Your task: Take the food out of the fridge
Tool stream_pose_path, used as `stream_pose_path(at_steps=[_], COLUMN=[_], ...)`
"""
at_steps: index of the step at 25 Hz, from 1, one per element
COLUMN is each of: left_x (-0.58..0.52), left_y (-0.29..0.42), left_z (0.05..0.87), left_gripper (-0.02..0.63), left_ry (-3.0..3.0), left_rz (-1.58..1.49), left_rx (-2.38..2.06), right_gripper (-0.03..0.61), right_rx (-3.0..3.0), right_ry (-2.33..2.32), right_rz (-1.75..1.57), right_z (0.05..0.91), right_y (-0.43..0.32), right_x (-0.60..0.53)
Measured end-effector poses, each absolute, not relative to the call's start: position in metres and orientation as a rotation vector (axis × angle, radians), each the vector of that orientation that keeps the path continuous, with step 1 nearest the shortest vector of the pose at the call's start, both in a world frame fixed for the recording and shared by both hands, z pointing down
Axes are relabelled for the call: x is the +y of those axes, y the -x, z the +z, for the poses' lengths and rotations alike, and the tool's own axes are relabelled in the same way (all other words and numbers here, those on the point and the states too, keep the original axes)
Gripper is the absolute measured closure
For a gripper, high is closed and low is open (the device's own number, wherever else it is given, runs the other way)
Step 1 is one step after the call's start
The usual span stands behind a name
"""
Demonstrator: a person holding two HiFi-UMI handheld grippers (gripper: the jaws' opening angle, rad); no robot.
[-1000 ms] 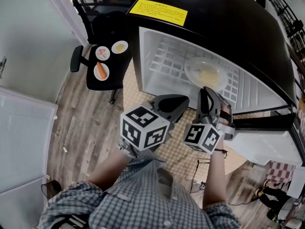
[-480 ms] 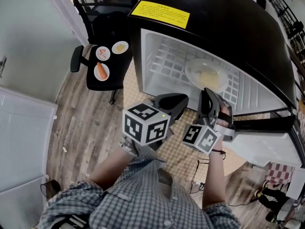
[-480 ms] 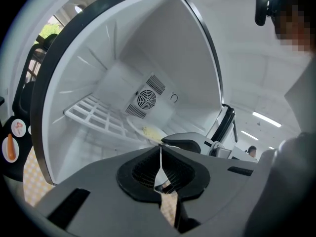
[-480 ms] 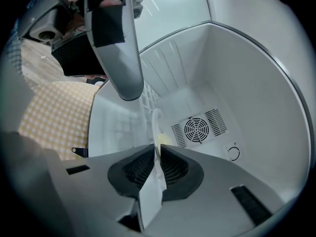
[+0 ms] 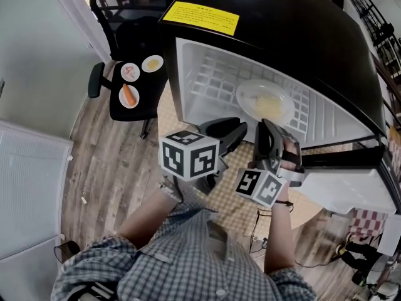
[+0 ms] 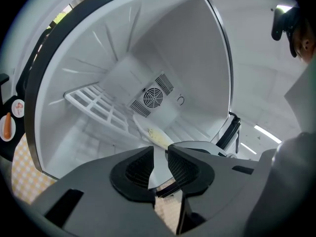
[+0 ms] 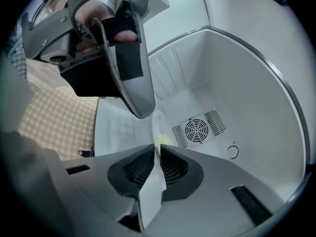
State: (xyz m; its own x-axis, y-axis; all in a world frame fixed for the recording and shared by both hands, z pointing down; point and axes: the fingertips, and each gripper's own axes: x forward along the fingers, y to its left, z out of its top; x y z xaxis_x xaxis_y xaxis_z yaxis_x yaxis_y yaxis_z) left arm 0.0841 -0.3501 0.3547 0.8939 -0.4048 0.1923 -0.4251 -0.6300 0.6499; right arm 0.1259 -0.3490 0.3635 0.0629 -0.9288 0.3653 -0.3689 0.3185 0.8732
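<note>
Facing the open fridge (image 5: 301,36), a glossy black cabinet with a smooth white moulded lining, I hold both grippers just outside its mouth.

Left gripper (image 5: 233,130): matte dark-grey jaws with ribbed pads. They have just been opening and stand apart with nothing between them.

Right gripper (image 5: 265,128): same build, jaws drawn to a narrow slit, pads pressing on nothing.

Inside the fridge, a white wire shelf (image 5: 213,80) of square grid bars carries a round, shallow, pale plate (image 5: 244,96) holding a soft yellow portion of food (image 5: 270,103). I read the plate as lying toward the fridge's door side, beyond both sets of fingertips and untouched.

A round fan grille (image 6: 153,98) marks the fridge's rear wall, and a rectangular yellow label (image 5: 199,17) lies flat on its top. The fridge's white-lined door (image 5: 351,190) hangs open.

Below the fridge's mouth, a yellow checked mat (image 5: 241,199) covers part of the grey wood-plank floor (image 5: 106,162).

On the side of the fridge away from its door stands a black office chair (image 5: 150,91). Its seat bears three small round plates (image 5: 130,71), and a carrot-like orange piece (image 5: 129,94) lies on one.
</note>
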Motion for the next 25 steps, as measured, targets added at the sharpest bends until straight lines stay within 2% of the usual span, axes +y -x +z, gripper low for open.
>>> stream_pose_path(at_steps=[6, 8, 20, 25], left_x=[-0.354, -0.357, -0.366, -0.373], left_y=[-0.092, -0.094, -0.104, -0.106], left_z=[0.357, 0.356, 0.359, 0.359], left_gripper=[0.525, 0.523, 0.517, 0.517], left_ry=[-2.303, -2.288, -2.105, -2.064], left_rz=[0.026, 0.012, -0.125, -0.157], left_rx=[-0.572, -0.568, -0.495, -0.479], right_gripper=[0.561, 0.528, 0.526, 0.526], right_rx=[-1.734, -1.863, -2.467, -2.512], right_ry=[-1.353, -1.439, -2.201, -2.266], right_rz=[-0.466, -0.327, 1.269, 1.573], right_z=[0.360, 0.356, 0.363, 0.366], right_y=[-0.122, -0.122, -0.198, -0.206], right_x=[-0.343, -0.338, -0.329, -0.337])
